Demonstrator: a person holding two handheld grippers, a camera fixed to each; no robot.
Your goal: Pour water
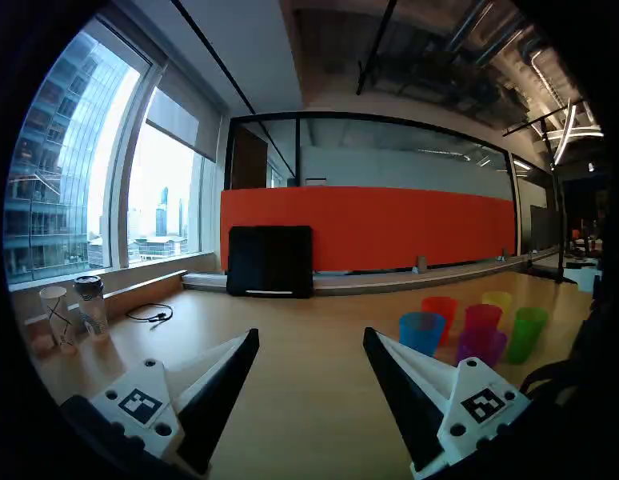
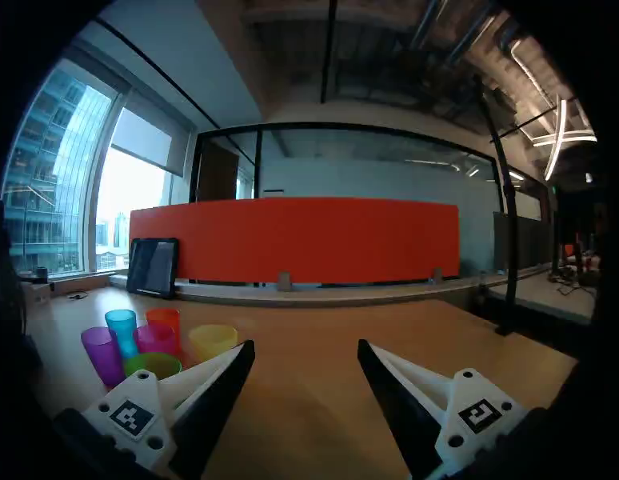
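The cluster of coloured cups (image 1: 483, 320) stands upright on the wooden table (image 1: 229, 336), packed so tightly that neighbours touch or nearly touch. In the left gripper view it sits off to the right of the fingers, with the blue cup (image 1: 421, 331) on the near side and the green cup (image 1: 527, 332) at the outer edge. In the right gripper view the same cups lie low at the left, the green cup (image 2: 153, 366) and the yellow cup (image 2: 212, 340) just beside that gripper's finger. From this low angle I cannot tell which cup, if any, holds water.

The left gripper (image 1: 309, 336) and the right gripper (image 2: 305, 348) are both spread wide with nothing between their fingers, and both hover above bare table.

The step in hand looks like the approach. It would go best by choosing a cup on the rim of the cluster, such as the blue or the yellow one, since an inner cup leaves no room for a finger on each side. Grasp at mid-wall and close gently, as thin plastic will likely flex. Draw the cup clear of the others before tilting it.

Farther off, a black tablet (image 1: 269, 260) leans against the orange partition (image 1: 365, 228). Two paper cups (image 1: 73, 314) stand by the window, well apart from the work.
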